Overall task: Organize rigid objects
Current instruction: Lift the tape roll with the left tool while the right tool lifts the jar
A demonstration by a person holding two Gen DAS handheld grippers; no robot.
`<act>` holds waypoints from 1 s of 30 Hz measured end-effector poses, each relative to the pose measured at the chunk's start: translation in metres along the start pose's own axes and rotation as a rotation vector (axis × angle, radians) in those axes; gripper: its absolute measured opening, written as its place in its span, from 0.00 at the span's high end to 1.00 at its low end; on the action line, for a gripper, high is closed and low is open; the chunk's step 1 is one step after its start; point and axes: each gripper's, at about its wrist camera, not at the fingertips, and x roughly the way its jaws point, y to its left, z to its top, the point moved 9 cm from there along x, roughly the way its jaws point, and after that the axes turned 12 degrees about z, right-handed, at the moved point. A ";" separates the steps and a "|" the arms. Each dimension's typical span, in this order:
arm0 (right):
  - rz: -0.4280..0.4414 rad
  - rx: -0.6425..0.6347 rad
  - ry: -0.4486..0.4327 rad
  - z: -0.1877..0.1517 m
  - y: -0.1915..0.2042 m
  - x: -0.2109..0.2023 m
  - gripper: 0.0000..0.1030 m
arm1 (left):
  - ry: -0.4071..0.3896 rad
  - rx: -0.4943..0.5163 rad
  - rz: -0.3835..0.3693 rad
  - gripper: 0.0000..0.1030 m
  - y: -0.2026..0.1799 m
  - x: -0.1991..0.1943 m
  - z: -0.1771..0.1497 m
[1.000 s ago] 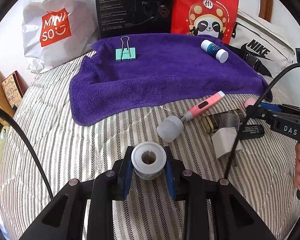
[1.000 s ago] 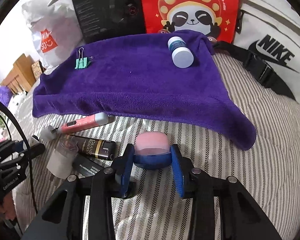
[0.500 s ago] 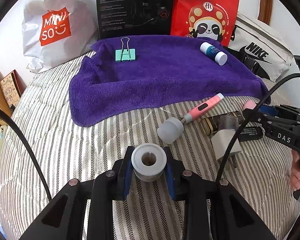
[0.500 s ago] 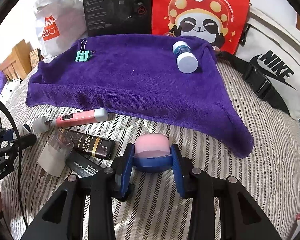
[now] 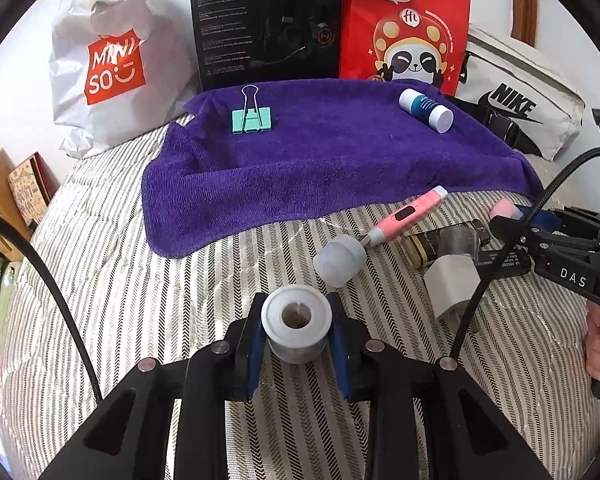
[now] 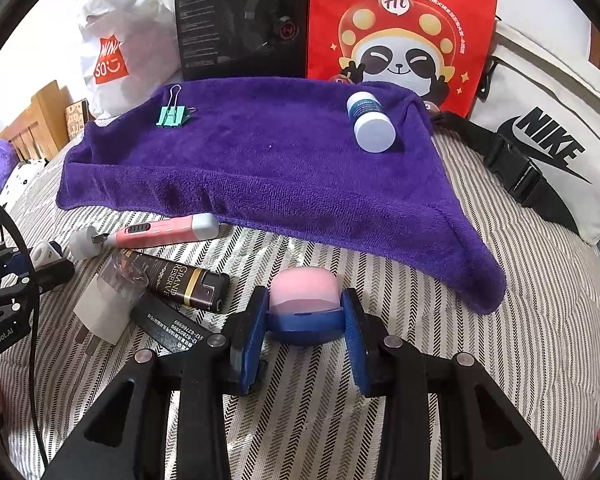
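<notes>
My left gripper (image 5: 296, 340) is shut on a grey tape roll (image 5: 297, 322) and holds it just above the striped bed. My right gripper (image 6: 305, 320) is shut on a pink and blue capsule-shaped case (image 6: 303, 300). A purple towel (image 5: 332, 160) lies ahead with a green binder clip (image 5: 252, 118) and a blue and white bottle (image 5: 426, 110) on it. A pink electric tool (image 5: 404, 216) with a grey head, a brown lighter (image 6: 180, 278), a white charger plug (image 5: 452, 284) and a black bar (image 6: 168, 326) lie in front of the towel.
A white Miniso bag (image 5: 108, 60), a black headset box (image 5: 264, 20), a red panda bag (image 5: 404, 28) and a white Nike bag (image 5: 516, 108) stand behind the towel. Wooden furniture (image 6: 36, 120) is at the far left. A black cable (image 5: 40, 272) crosses the left side.
Both grippers have lifted and tilted slightly with their objects held. The towel and background sit lower and nearer in both views.
</notes>
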 end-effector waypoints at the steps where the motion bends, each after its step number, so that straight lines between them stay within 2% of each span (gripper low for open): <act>1: 0.001 0.001 0.000 0.000 0.000 0.000 0.64 | 0.001 -0.003 -0.003 0.73 0.000 0.000 0.000; 19: 0.005 0.004 -0.001 0.000 0.001 0.001 0.64 | -0.003 0.009 0.015 0.73 -0.001 0.000 -0.001; 23: 0.023 0.012 0.001 -0.001 -0.001 0.000 0.64 | 0.016 -0.017 -0.002 0.74 0.003 0.000 -0.002; 26: 0.036 0.008 0.038 -0.001 0.000 -0.003 0.65 | 0.013 -0.034 0.009 0.74 0.011 -0.004 -0.002; 30: 0.048 0.014 0.006 0.004 0.001 -0.019 0.65 | 0.018 -0.072 -0.029 0.74 0.023 -0.009 0.002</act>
